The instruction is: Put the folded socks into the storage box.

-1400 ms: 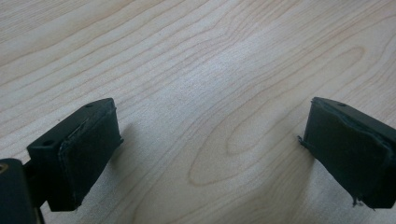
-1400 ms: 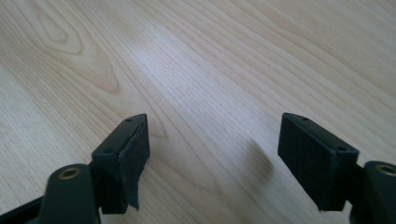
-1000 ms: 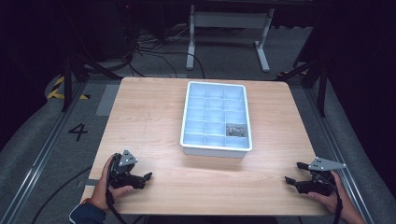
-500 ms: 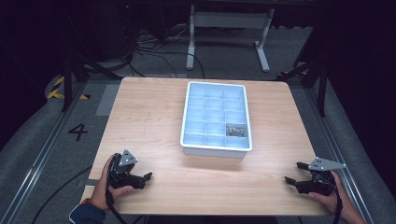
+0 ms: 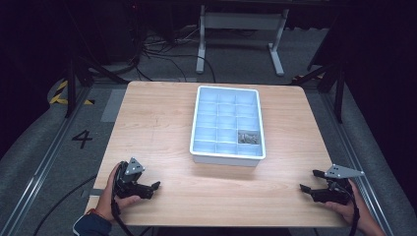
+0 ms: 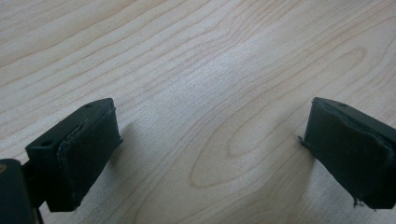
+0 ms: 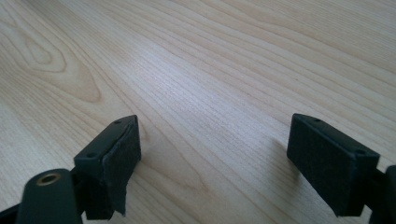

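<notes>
A white divided tray [image 5: 198, 150] sits at the middle of the wooden table [image 5: 157, 123]; one compartment near its front right holds small grey parts [image 5: 249, 137]. My left gripper [image 5: 153, 187] rests on the table near the front left corner, held by a hand, open with nothing between its jaws. My right gripper [image 5: 311, 181] rests near the front right corner, also open and empty. In the left gripper view the left gripper [image 6: 210, 140] has its pads wide apart over bare wood. In the right gripper view the right gripper [image 7: 215, 149] stands the same way.
A white stand [image 5: 241, 22] and cables [image 5: 162, 54] lie on the dark floor beyond the table's far edge. A floor marking "4" [image 5: 82, 139] lies left of the table. Bare wood stretches between the tray and both grippers.
</notes>
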Available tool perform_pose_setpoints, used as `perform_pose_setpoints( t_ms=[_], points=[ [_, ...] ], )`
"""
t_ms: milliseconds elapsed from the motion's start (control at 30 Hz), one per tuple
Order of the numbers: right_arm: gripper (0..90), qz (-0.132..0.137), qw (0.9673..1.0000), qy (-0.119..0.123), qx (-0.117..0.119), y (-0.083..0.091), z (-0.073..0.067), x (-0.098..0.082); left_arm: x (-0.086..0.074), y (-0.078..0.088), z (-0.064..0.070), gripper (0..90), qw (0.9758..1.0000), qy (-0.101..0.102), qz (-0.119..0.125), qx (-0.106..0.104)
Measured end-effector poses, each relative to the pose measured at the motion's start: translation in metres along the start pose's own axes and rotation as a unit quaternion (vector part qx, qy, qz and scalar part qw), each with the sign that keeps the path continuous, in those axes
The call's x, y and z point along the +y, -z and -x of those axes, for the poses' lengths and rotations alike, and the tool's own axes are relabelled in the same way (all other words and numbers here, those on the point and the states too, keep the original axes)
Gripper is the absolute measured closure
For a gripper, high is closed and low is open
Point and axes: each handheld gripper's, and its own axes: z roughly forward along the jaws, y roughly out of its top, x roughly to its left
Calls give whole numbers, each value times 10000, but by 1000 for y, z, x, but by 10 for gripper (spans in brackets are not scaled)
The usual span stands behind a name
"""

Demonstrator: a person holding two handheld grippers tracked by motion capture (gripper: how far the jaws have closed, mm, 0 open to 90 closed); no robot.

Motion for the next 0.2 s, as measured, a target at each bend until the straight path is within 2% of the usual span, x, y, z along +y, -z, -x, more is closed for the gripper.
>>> perform_pose_setpoints(
  t_ms=[200],
  points=[
    [178,3,10000,-34,-19,1,0,-1,0,0,0,37,10000,-2,0,0]
  ],
)
